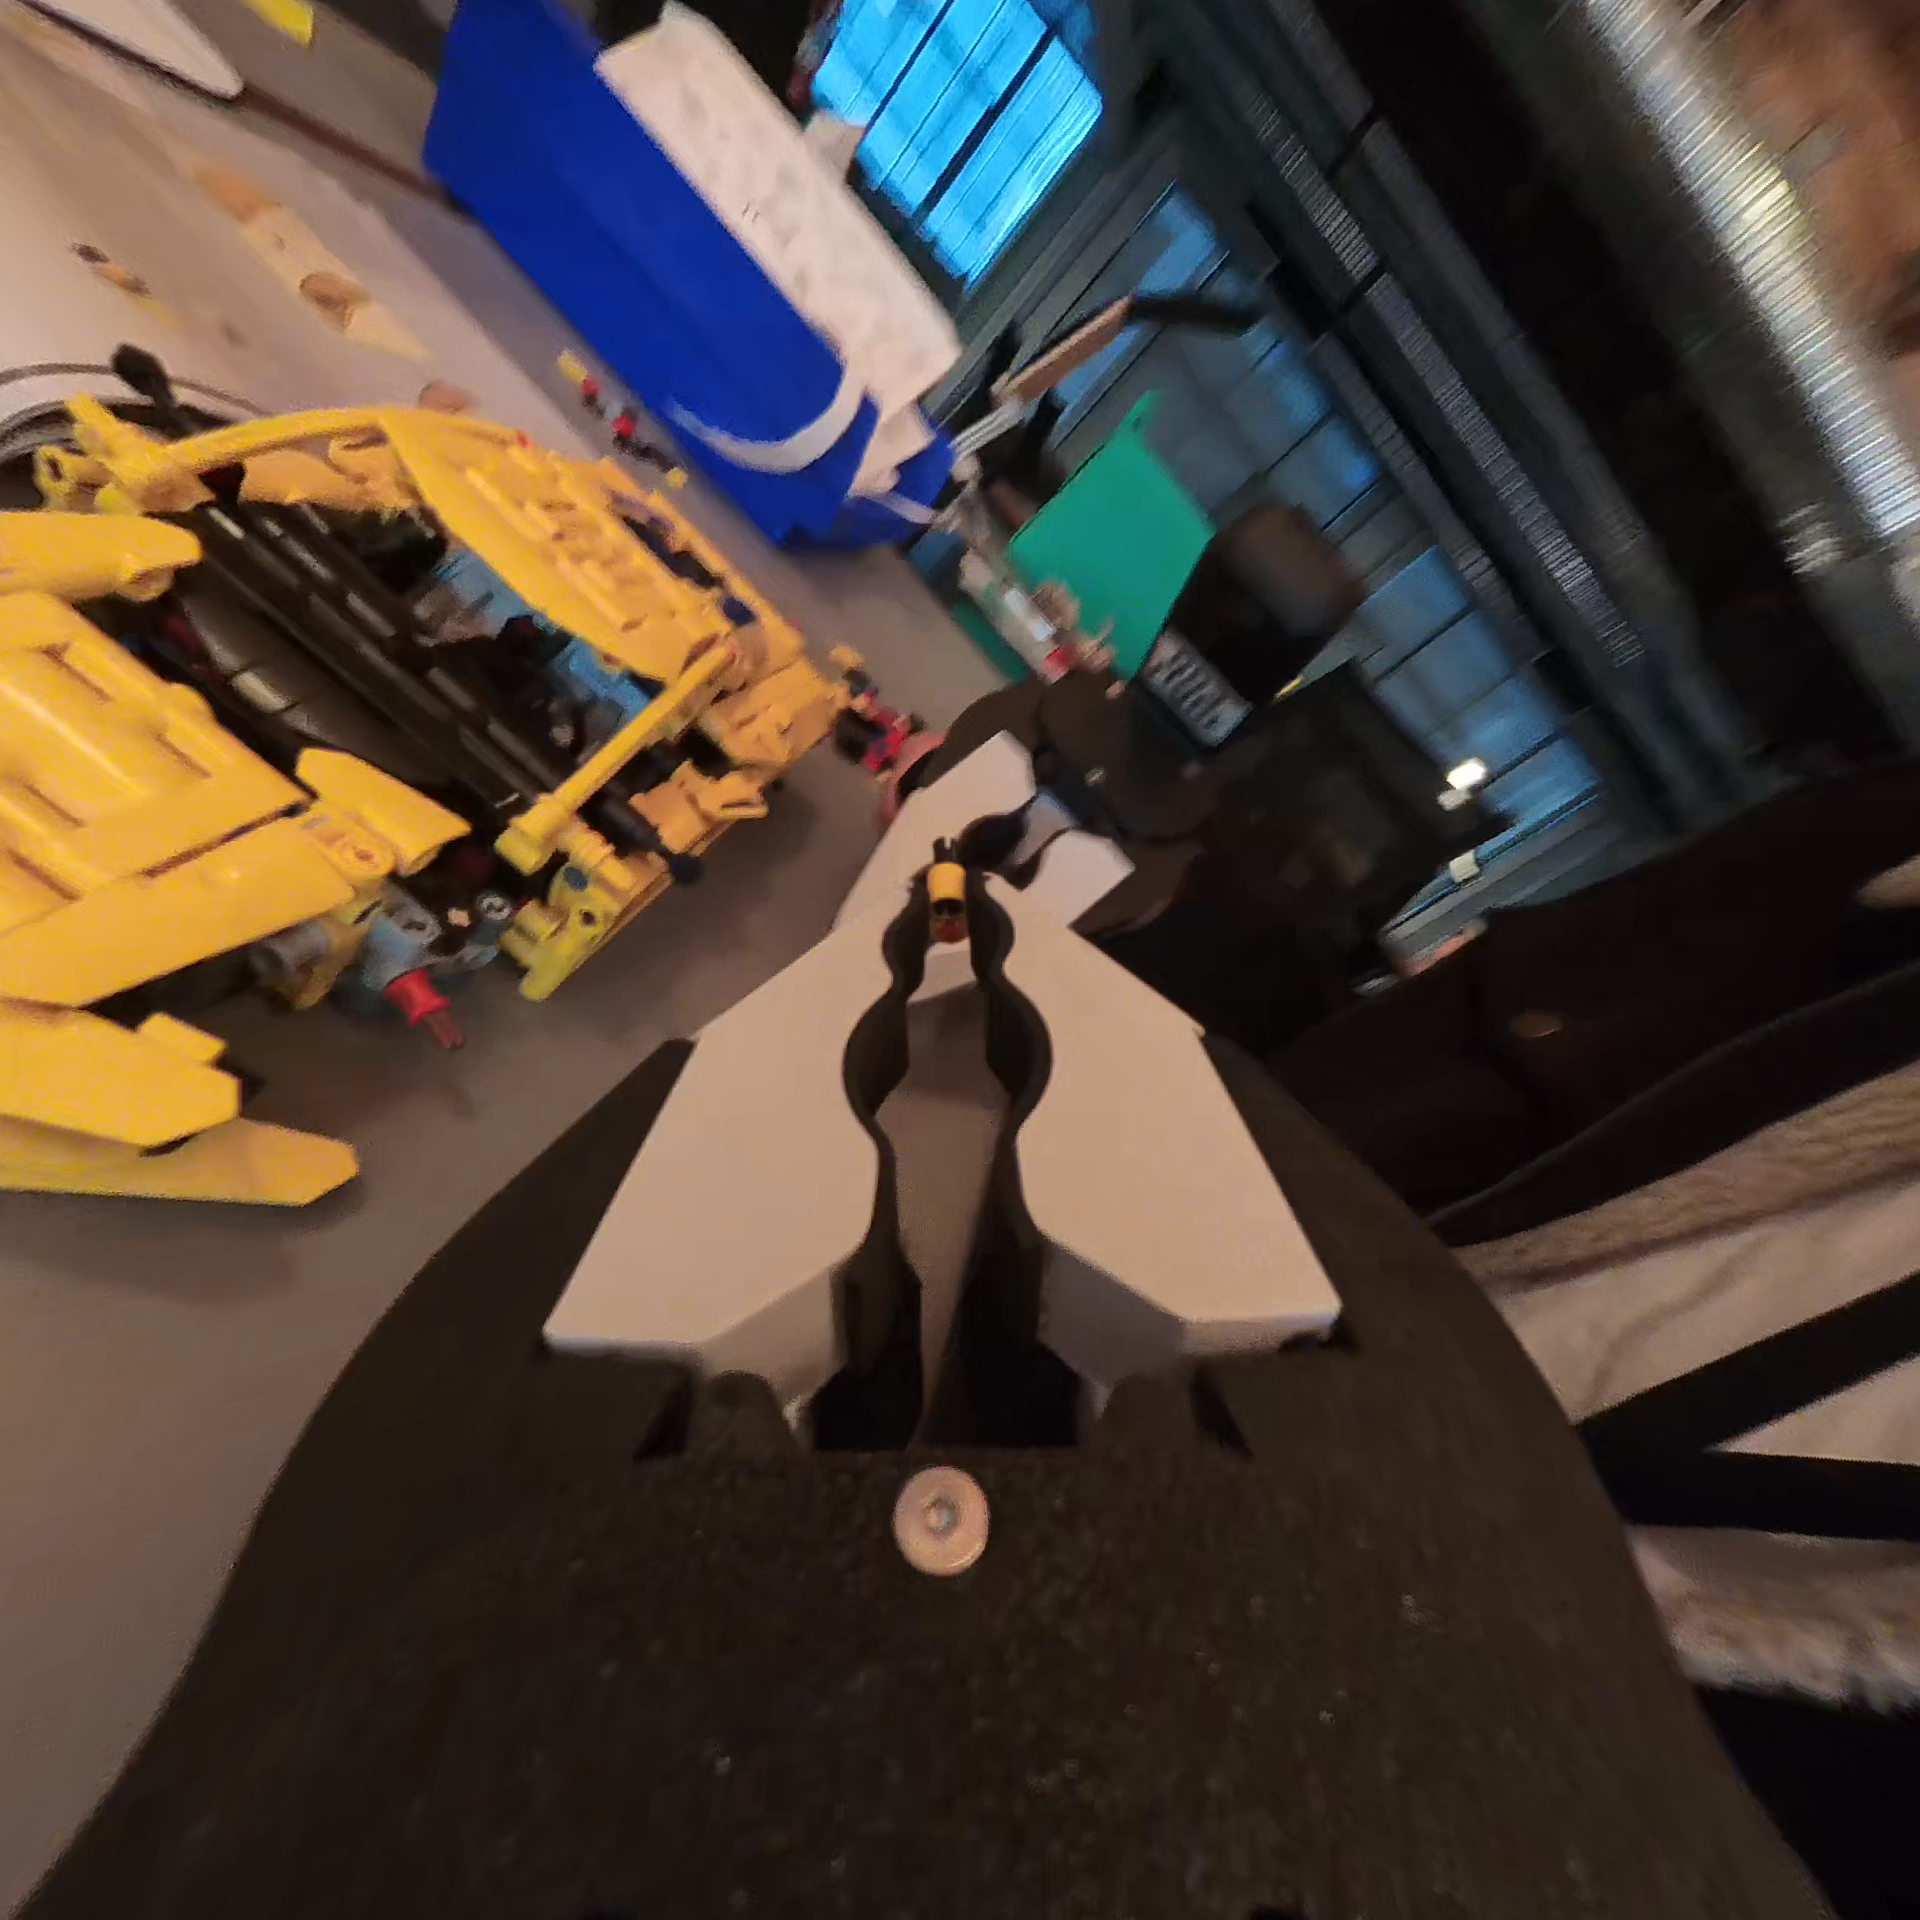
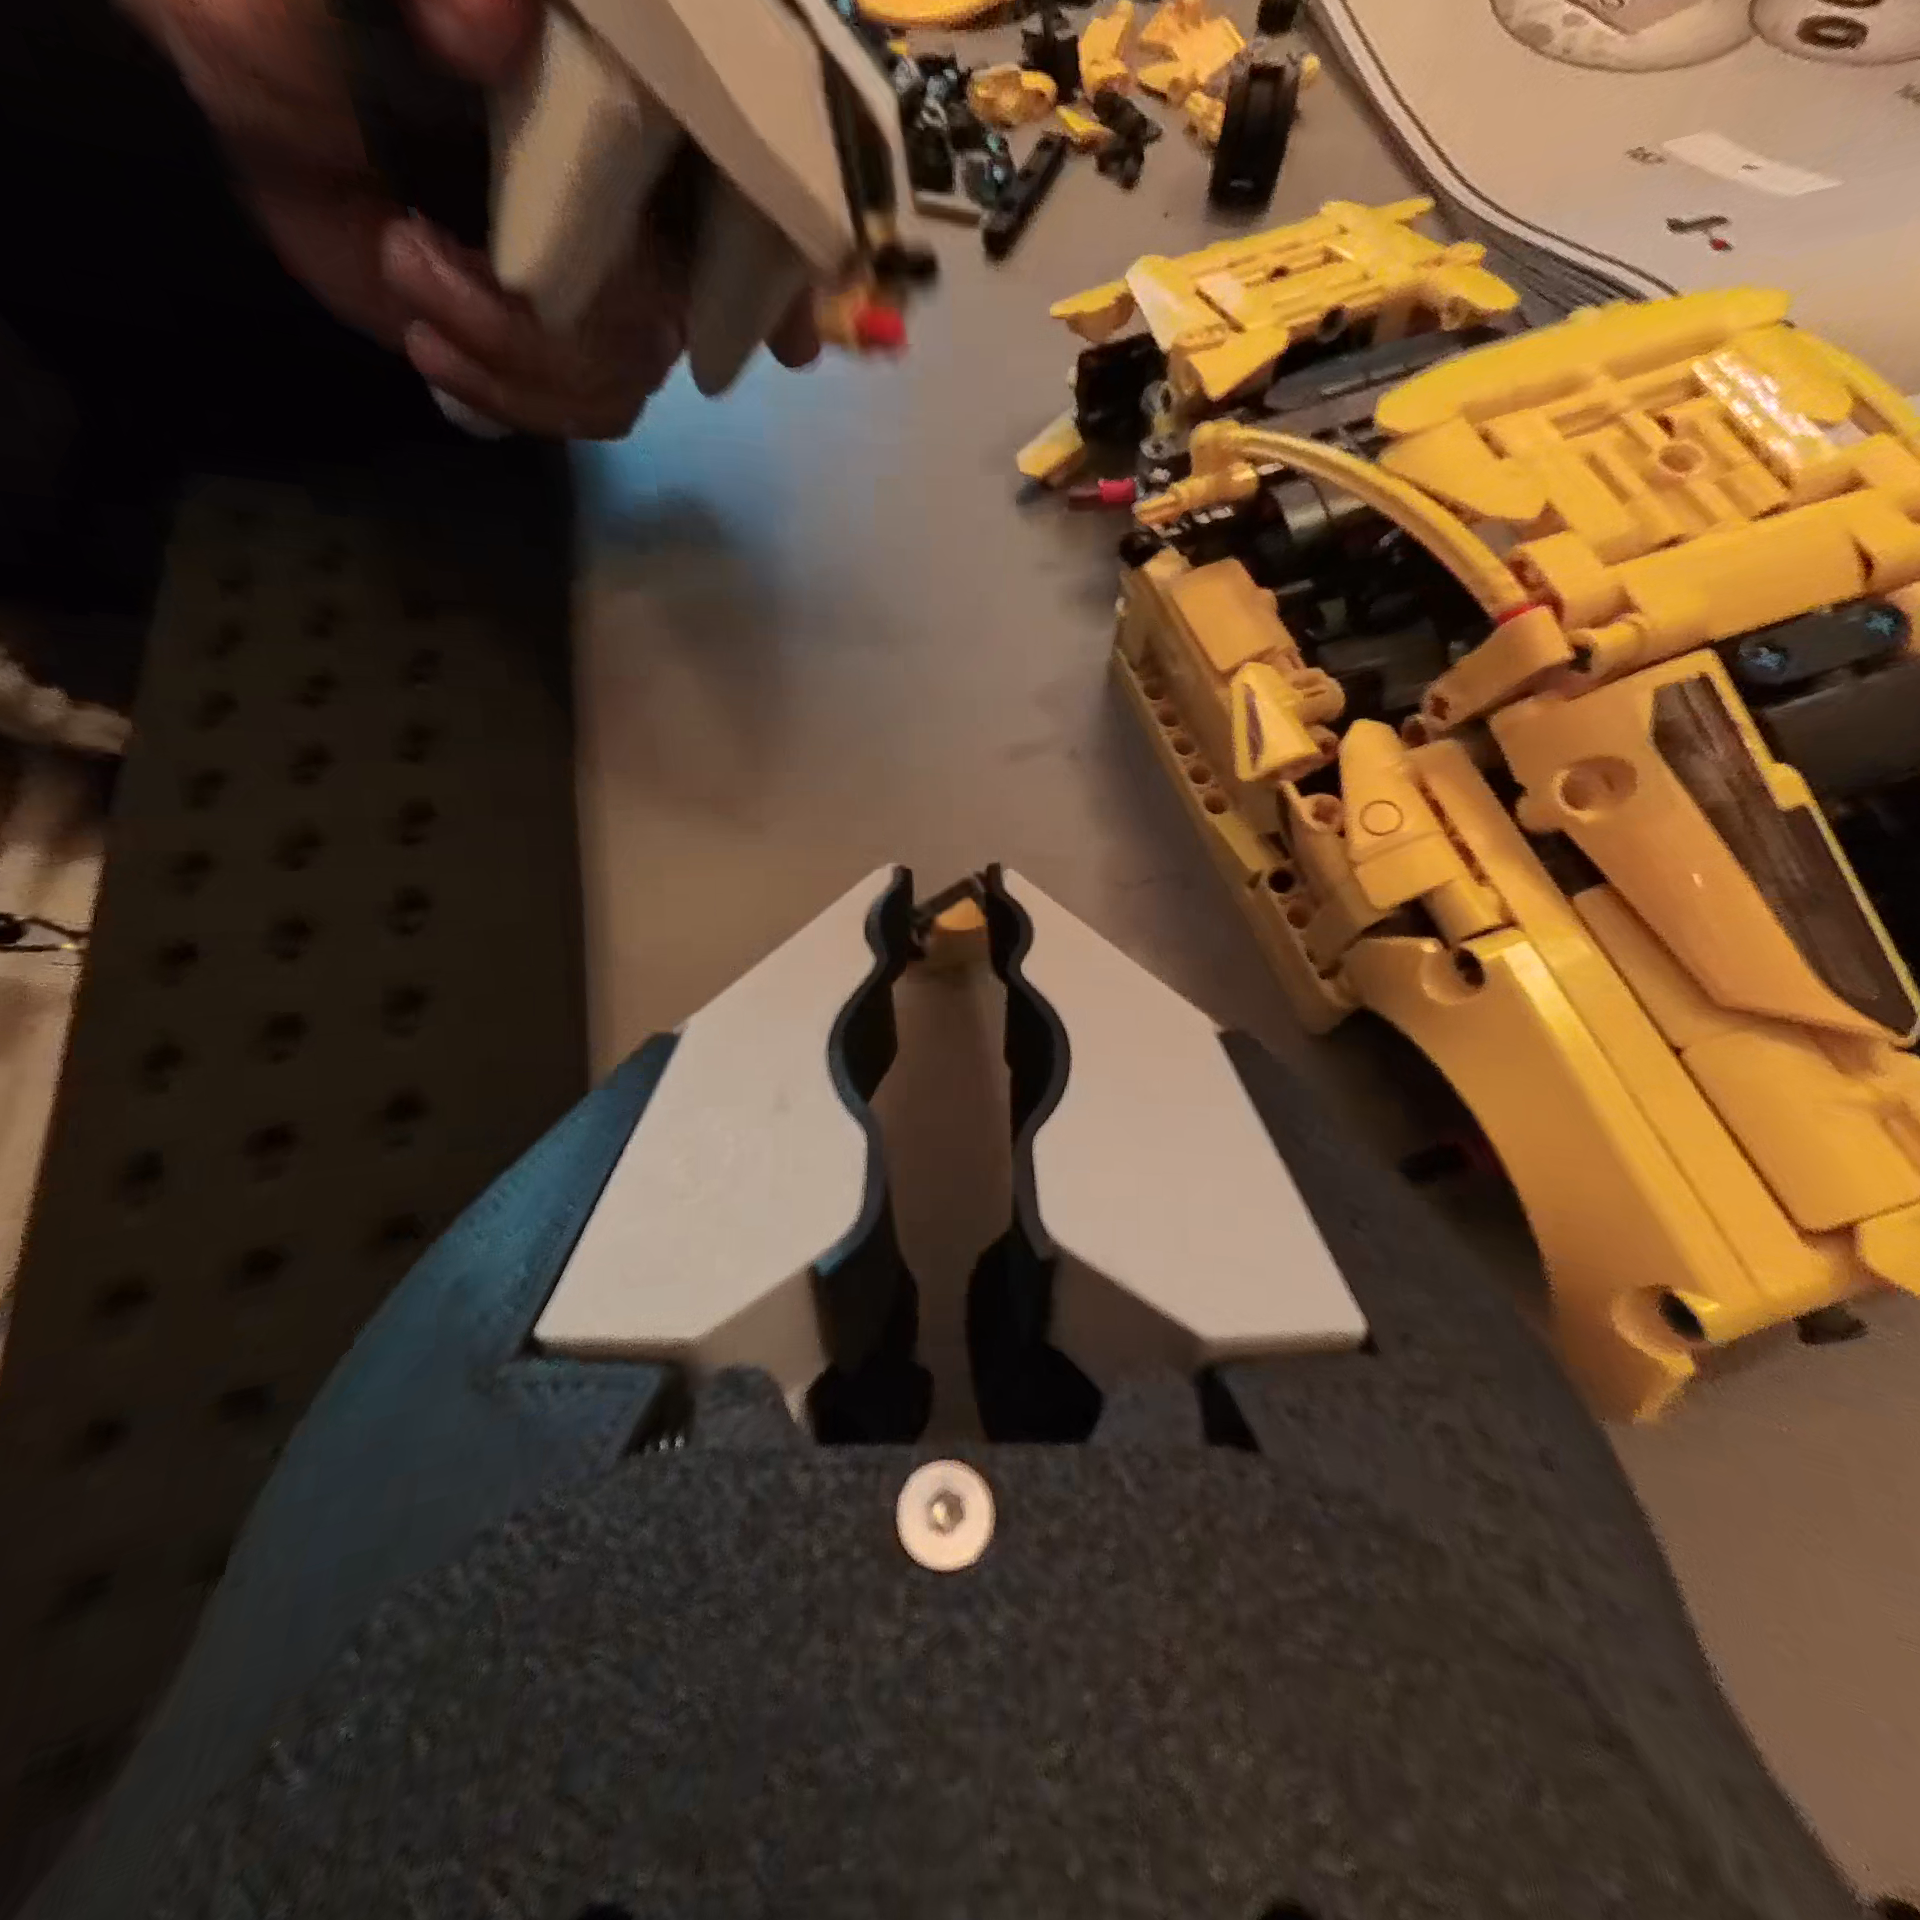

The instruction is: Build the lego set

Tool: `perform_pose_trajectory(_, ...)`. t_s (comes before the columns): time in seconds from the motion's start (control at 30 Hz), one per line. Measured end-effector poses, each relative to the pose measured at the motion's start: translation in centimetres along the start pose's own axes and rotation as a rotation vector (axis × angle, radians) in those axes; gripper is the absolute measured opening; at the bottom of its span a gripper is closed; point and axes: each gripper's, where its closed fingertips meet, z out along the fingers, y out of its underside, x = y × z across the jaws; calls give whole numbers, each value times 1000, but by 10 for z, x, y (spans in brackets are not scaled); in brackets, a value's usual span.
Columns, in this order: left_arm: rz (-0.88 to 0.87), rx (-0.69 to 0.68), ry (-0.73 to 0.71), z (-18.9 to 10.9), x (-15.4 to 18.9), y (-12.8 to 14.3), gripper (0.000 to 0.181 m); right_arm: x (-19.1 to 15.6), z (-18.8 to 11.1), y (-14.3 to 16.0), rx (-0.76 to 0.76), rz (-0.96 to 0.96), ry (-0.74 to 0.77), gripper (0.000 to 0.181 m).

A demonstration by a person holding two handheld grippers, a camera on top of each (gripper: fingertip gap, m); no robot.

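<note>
Now, the left claw [image 1: 948, 902] is pinched nearly closed on a small yellow connector with a red end [image 1: 945, 896], held right at its tips in the middle of the left wrist view, and the right claw [image 2: 948, 914] is likewise closed on a small piece, a dark pin with a yellow part [image 2: 951, 920], at the centre of its own view. Both pieces are lifted off the grey surface [image 2: 790, 665], and in the upper left of the right wrist view the left claw shows again with its yellow-and-red bit, apart from the right one. The step looks like mating these two small parts in the air: line the pin's axis with the connector's hole first, then push straight (a skewed push would likely twist a piece out of such a shallow tip grip). The yellow car model [image 2: 1538, 790] waits at the right of that view, with loose parts [image 2: 1049, 94] along the top.
</note>
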Motion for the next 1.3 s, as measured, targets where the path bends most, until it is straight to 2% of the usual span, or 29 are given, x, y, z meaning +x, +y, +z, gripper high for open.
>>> perform_pose_trajectory(0.07, -71, 73, 85, -8, 4, -11, 7, 6, 1, 6, -19, 14, 16, 12)
perform_pose_trajectory(0.2, -125, 150, 120, -19, 1, -22, 6, 9, -3, -1, 22, 13, 36, 10)
perform_pose_trajectory(0.5, -106, 118, 114, -14, 3, -16, 7, 12, -7, -1, 33, 24, 42, 10)
perform_pose_trajectory(0.7, -116, 119, 121, -14, 3, -16, 7, 4, -9, 3, 22, 60, -34, 9)
perform_pose_trajectory(1.03, -129, 114, 125, -13, 2, -15, 7, 2, -4, 10, -19, 28, -21, 10)
perform_pose_trajectory(1.3, -125, 110, 125, -13, 3, -14, 6, -7, -1, 10, -33, 16, -66, 10)
